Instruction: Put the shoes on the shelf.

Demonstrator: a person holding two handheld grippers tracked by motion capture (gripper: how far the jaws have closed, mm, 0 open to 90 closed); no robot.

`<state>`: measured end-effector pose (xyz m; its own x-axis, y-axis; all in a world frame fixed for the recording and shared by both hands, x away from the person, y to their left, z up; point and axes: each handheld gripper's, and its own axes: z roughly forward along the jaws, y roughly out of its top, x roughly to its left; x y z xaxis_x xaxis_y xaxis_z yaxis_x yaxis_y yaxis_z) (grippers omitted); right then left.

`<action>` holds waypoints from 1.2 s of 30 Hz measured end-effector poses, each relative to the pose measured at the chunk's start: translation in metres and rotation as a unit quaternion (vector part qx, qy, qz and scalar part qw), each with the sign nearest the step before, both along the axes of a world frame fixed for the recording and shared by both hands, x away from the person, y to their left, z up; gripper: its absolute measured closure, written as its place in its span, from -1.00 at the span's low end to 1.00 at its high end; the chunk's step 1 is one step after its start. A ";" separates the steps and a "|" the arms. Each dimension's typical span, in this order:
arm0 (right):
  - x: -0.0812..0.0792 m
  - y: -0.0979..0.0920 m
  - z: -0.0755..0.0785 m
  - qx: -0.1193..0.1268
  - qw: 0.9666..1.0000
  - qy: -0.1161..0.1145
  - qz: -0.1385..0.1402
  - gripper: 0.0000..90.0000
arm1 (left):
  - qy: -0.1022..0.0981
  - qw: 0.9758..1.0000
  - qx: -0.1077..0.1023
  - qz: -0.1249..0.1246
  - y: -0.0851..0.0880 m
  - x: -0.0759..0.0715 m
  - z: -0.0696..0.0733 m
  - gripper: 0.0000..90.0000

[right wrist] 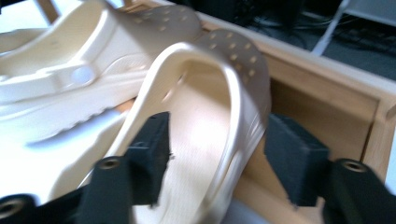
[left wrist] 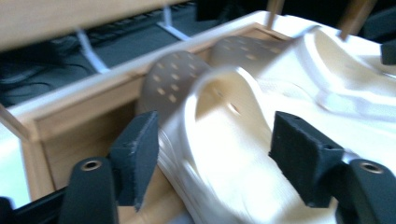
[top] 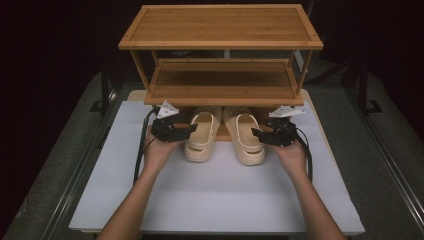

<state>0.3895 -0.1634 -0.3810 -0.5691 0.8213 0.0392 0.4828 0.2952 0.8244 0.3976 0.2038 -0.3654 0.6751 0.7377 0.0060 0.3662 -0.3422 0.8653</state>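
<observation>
Clogs, cream pair: left clog [top: 201,137] and right clog [top: 246,140] sit side by side w/ toes tucked under the wooden shelf rack's [top: 220,35] bottom shelf, heels sticking out onto the white table [top: 225,200]. Plenty of bare table toward the person, tight up front by the rack frame. Left tool [top: 189,131] just beside left clog's outer side, jaws apart, not pressing; the heel strap sits between them. Right tool [top: 256,133] same deal w/ right clog: partly open around the heel, pads not clamping. Both tool views blurry; toes hidden under the shelf.
</observation>
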 end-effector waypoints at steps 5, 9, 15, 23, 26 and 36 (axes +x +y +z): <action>-0.024 -0.013 -0.001 0.007 0.999 0.025 0.020 -0.45 | 0.015 0.999 0.000 -0.036 0.018 -0.015 -0.008 -0.59; -0.040 -0.022 -0.009 0.012 0.999 0.032 0.033 -0.61 | 0.039 0.998 0.003 -0.056 0.027 -0.023 -0.022 -0.67; -0.044 -0.027 -0.025 0.027 0.997 0.051 0.049 -0.72 | 0.064 0.995 0.028 -0.076 0.022 -0.021 -0.045 -0.82; -0.032 -0.012 -0.045 0.015 0.994 0.077 0.082 -0.80 | 0.073 0.991 0.049 -0.105 0.002 -0.014 -0.064 -0.94; -0.030 -0.007 -0.049 0.020 0.992 0.084 0.095 -0.80 | 0.071 0.990 0.055 -0.106 -0.002 -0.013 -0.069 -0.94; -0.024 0.003 -0.053 0.018 0.991 0.090 0.102 -0.85 | 0.067 0.991 0.053 -0.108 -0.007 -0.009 -0.071 -0.97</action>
<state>0.3659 -0.1600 -0.4345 -0.7039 0.6864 0.1826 0.5562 0.3729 0.7427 0.3890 0.1966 -0.4366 0.8166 0.5766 -0.0241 0.3838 -0.5114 0.7689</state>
